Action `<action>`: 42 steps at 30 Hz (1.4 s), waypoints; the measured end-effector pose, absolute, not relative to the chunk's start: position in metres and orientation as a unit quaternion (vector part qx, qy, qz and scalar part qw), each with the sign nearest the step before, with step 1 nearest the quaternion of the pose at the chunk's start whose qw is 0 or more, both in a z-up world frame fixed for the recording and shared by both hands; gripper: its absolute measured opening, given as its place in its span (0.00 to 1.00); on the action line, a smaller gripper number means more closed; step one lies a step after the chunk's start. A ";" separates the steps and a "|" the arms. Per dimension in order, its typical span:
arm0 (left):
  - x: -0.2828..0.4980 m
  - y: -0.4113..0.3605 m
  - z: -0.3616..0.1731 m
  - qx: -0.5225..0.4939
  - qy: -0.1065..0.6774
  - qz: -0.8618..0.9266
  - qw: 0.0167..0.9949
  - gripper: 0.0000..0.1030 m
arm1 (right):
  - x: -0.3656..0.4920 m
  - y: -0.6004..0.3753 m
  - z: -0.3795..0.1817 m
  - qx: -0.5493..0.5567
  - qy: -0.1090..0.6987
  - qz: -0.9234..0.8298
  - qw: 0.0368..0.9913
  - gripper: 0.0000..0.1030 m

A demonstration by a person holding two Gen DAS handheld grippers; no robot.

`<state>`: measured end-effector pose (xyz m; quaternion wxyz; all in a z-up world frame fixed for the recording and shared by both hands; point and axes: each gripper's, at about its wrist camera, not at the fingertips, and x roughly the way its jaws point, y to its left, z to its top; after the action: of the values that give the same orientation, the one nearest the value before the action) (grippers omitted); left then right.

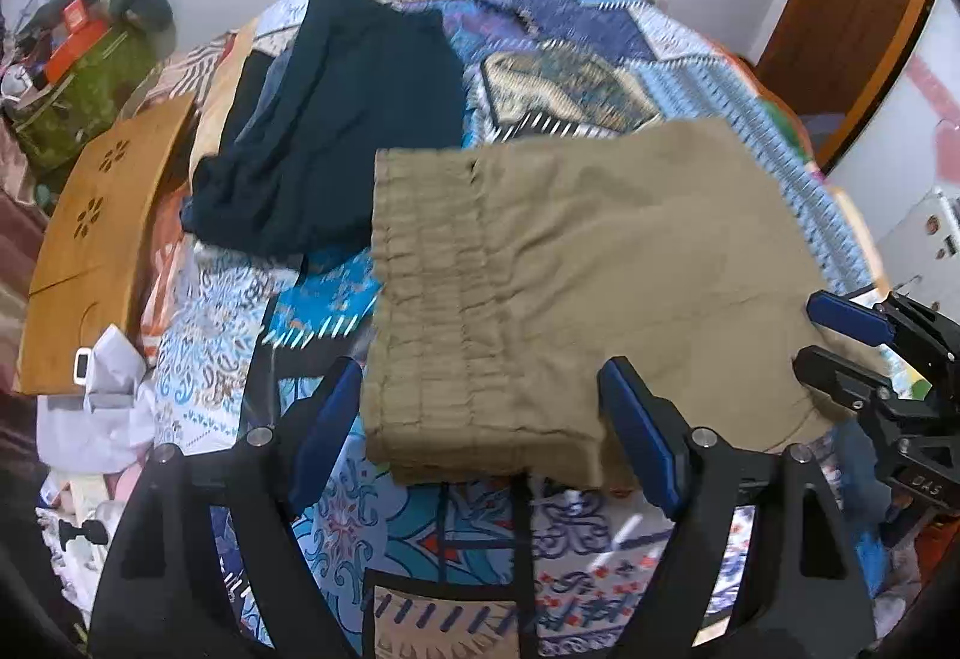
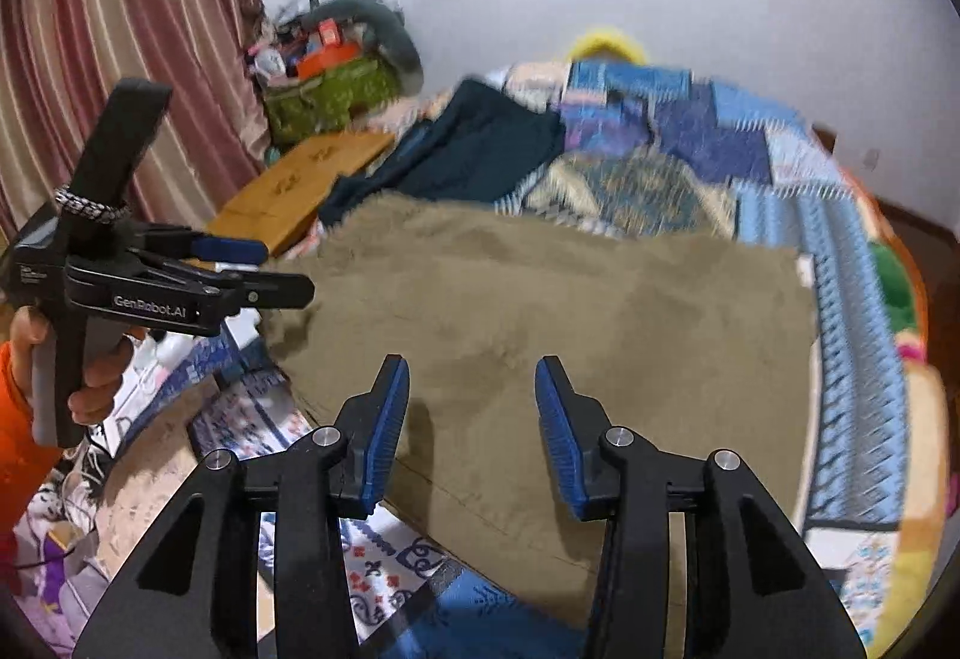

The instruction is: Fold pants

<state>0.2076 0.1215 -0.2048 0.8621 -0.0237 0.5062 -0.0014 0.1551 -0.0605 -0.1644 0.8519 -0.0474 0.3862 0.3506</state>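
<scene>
Khaki pants [image 1: 570,287] lie crosswise ahead of both grippers; left gripper [image 1: 480,437] spread wide, empty, straddling the waistband corner; right gripper [image 2: 474,431] likewise gaping, empty.

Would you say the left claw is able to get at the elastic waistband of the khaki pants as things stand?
Probably yes. The left claw is open, with the waistband of the khaki pants lying flat on the quilt right before it. Nothing covers it; the dark garment lies farther back.
</scene>
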 end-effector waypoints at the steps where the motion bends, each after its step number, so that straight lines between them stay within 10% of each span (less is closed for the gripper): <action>1: 0.206 0.123 -0.208 -0.022 0.507 0.001 0.862 0.79 | 0.156 -0.061 -0.172 -0.053 0.398 0.346 0.848 0.39; 42: 0.191 0.136 -0.164 0.022 0.450 0.050 0.891 0.88 | 0.135 -0.221 -0.155 -0.022 0.415 0.214 0.884 0.41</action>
<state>0.1905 0.1361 -0.1636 0.8913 0.0222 0.4501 0.0501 0.1349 -0.2210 -0.1554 0.8838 -0.0219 0.4152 0.2145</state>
